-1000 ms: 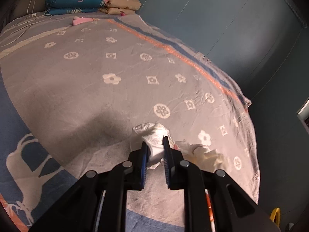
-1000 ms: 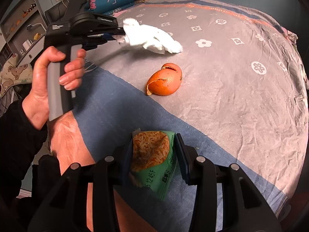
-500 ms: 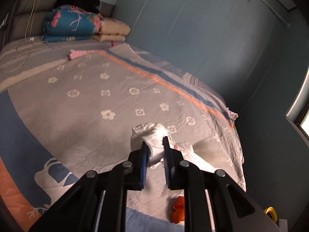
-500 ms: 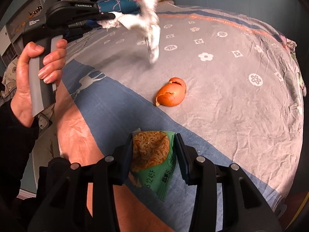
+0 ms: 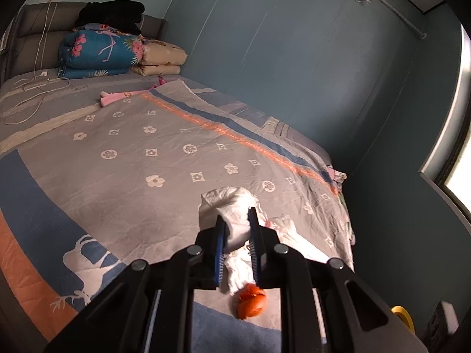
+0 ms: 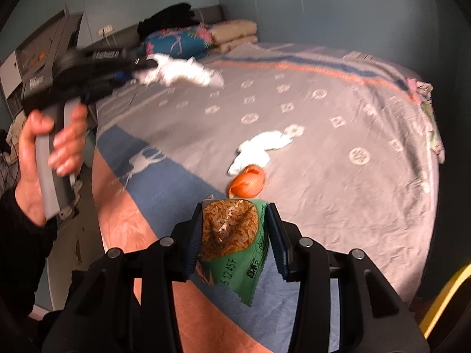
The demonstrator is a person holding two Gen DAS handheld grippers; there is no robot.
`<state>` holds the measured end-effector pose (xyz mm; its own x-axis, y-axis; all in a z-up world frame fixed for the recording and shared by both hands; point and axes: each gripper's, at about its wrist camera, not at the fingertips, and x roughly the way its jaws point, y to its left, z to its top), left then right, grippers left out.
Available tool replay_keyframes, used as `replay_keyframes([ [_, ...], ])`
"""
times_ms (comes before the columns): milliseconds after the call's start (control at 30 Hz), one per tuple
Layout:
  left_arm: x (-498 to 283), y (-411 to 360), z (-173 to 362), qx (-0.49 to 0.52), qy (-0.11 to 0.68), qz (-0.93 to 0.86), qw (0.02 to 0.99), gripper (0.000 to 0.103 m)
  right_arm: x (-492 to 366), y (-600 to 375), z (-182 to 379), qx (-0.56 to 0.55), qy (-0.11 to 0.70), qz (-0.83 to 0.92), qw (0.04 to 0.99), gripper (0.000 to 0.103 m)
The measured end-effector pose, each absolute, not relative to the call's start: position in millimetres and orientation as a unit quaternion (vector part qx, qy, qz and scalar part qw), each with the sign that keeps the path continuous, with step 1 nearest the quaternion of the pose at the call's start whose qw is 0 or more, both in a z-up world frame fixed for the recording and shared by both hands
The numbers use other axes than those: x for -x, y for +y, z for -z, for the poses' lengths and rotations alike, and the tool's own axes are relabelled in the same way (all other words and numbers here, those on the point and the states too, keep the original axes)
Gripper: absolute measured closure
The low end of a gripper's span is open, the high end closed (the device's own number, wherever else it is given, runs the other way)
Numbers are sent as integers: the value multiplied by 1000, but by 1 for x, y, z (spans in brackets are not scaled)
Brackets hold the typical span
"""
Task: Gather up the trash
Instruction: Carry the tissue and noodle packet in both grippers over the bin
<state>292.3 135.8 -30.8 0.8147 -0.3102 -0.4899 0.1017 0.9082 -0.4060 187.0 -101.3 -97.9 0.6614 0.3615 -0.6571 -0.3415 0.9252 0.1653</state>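
Observation:
My left gripper [image 5: 237, 220] is shut on a crumpled white tissue [image 5: 231, 203] and holds it in the air above the bed. The right wrist view shows that gripper [image 6: 144, 66] at the upper left, in a person's hand [image 6: 50, 147], with the tissue [image 6: 179, 72] trailing to the right. My right gripper [image 6: 235, 209] is shut on a green snack packet [image 6: 232, 235]. On the grey bedspread [image 6: 338, 153] an orange peel [image 6: 247, 184] lies beside a second white tissue [image 6: 259, 147]. The left wrist view shows that peel [image 5: 251, 300] below the fingers.
Folded quilts [image 5: 100, 50] and a black garment [image 5: 112, 13] are stacked at the head of the bed. A white cable [image 5: 26, 88] and a pink item [image 5: 113, 97] lie near them. A blue wall [image 5: 294, 58] runs along the far side. A yellow object [image 5: 401, 313] sits on the floor.
Both grippers have risen. The left one has carried the tissue up off the bed. A white tissue now lies beside the peel, where the right wrist view showed none before.

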Motion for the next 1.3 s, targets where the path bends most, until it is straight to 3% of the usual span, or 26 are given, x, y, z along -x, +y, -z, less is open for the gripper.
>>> replay_keyframes([
  [767,-205,-13,18,98,299,231,921,89,-95,-242,22,-27,269,-40,962,63],
  [1300,-126,-131,-4,7,275,349,896,89,-44,-351,15,-68,258,52,962,63],
])
